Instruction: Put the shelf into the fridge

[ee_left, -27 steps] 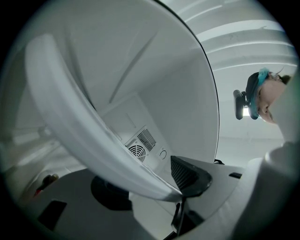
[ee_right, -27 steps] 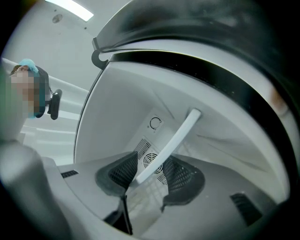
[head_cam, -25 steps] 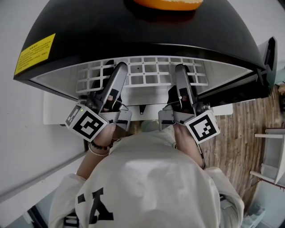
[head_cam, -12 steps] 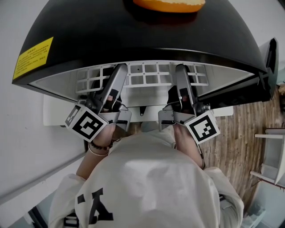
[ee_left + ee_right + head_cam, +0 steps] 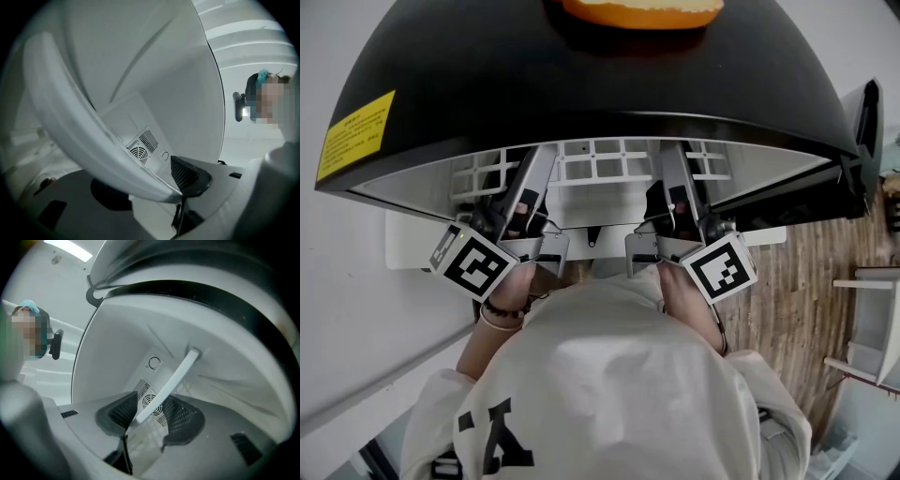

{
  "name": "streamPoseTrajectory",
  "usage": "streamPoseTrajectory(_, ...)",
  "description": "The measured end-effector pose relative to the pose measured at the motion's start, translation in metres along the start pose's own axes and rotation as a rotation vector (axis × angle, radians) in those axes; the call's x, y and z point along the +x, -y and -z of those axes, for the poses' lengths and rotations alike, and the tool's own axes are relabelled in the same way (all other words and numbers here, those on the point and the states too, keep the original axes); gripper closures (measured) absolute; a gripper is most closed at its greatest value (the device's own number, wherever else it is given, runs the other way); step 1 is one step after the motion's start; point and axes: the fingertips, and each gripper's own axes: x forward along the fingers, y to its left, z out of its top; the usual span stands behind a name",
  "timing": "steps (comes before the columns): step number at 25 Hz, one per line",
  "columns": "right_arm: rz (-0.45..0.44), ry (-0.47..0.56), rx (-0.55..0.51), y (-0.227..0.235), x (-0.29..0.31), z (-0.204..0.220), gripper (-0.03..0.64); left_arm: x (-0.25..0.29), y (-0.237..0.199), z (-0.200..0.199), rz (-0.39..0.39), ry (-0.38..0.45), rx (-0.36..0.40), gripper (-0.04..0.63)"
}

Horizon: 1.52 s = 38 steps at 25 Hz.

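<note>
**A:** Head view first: which step is this?

**B:** Mid-insertion, I'd say. The white plastic grid shelf (image 5: 600, 169) reaches ahead of both tongs into the mouth of the black-topped, white-lined fridge (image 5: 581, 75). Its far part is under the black top and its near edge is back at the tongs. The left tongs (image 5: 530, 180) and right tongs (image 5: 671, 176) sit side by side on that near edge, one toward each end.

**A:** And the left gripper view?

**B:** The shelf's thick white rim (image 5: 93, 140) sweeps from far up-left down into the left tongs (image 5: 174, 188). One black ribbed pad (image 5: 188, 174) lies against the rim on its right, and the other is behind it. I read them as clamped on the shelf. Beyond them is the fridge's back wall with a round fan vent (image 5: 139, 153).

**A:** Right gripper view?

**B:** Both ribbed pads (image 5: 183, 416) stand wide, with the rim (image 5: 168, 380) running out between them toward the upper right. By my reading the right tongs (image 5: 150, 420) are closed on the shelf (a wide bite, not a loose one). The vent (image 5: 149, 401) shows just past them.

**A:** Next move?

**B:** Push both tongs forward together, keeping the shelf level, until its side edges find their supports. I can't see any supports here, so go slowly and let go only once it rests.
</note>
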Motion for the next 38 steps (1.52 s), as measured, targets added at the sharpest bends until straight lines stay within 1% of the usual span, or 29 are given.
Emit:
streamPoseTrajectory(8, 0.003, -0.002, -0.005, 0.002, 0.002, 0.000, 0.443, 0.003, -0.002, -0.001, -0.003, 0.010, -0.003, 0.350)
streamPoseTrajectory(19, 0.005, 0.003, -0.005, 0.006, 0.007, 0.000, 0.442, 0.008, -0.008, -0.002, -0.034, 0.037, 0.009, 0.350)
streamPoseTrajectory(32, 0.004, 0.012, 0.001, 0.008, 0.012, 0.000, 0.434, 0.013, -0.011, -0.007, -0.034, 0.068, 0.010, 0.349)
streamPoseTrajectory(35, 0.004, 0.011, -0.006, 0.007, 0.011, -0.002, 0.434, 0.015, -0.009, -0.004, -0.025, 0.062, 0.006, 0.348)
streamPoseTrajectory(38, -0.012, 0.023, 0.008, 0.005, 0.014, -0.001, 0.434, 0.015, -0.009, -0.007, -0.026, 0.048, 0.025, 0.347)
